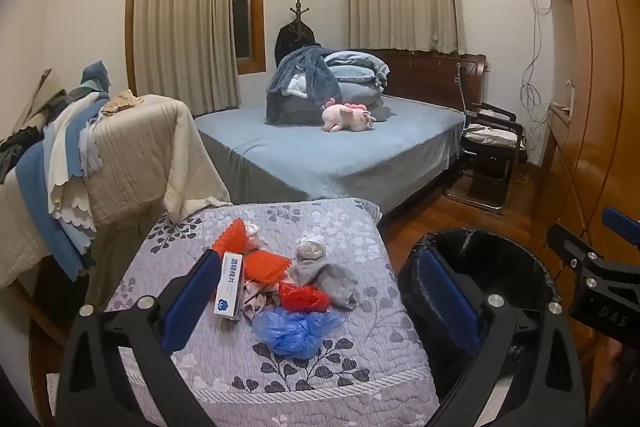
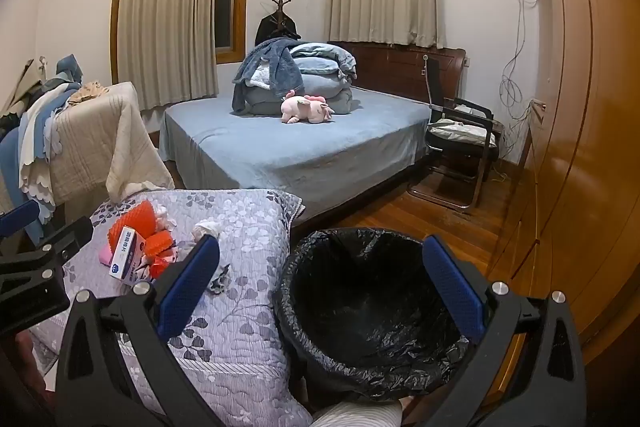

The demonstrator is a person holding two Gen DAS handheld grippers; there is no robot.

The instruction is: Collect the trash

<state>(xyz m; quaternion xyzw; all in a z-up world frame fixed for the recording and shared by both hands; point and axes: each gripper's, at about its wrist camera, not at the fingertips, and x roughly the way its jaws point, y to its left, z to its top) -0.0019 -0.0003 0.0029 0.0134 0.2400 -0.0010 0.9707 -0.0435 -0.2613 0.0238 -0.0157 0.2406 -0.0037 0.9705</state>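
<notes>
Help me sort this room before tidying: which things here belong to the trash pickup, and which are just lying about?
For the job:
- blue plastic bag
- red plastic bag
- orange mesh pieces
- small white box
- bin with black liner

Lying about:
- pink plush toy
- folded bedding
- black chair

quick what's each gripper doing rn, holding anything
Left gripper: open, holding nothing, above the trash pile on the purple floral quilt.
Right gripper: open, holding nothing, above the black-lined trash bin.
</notes>
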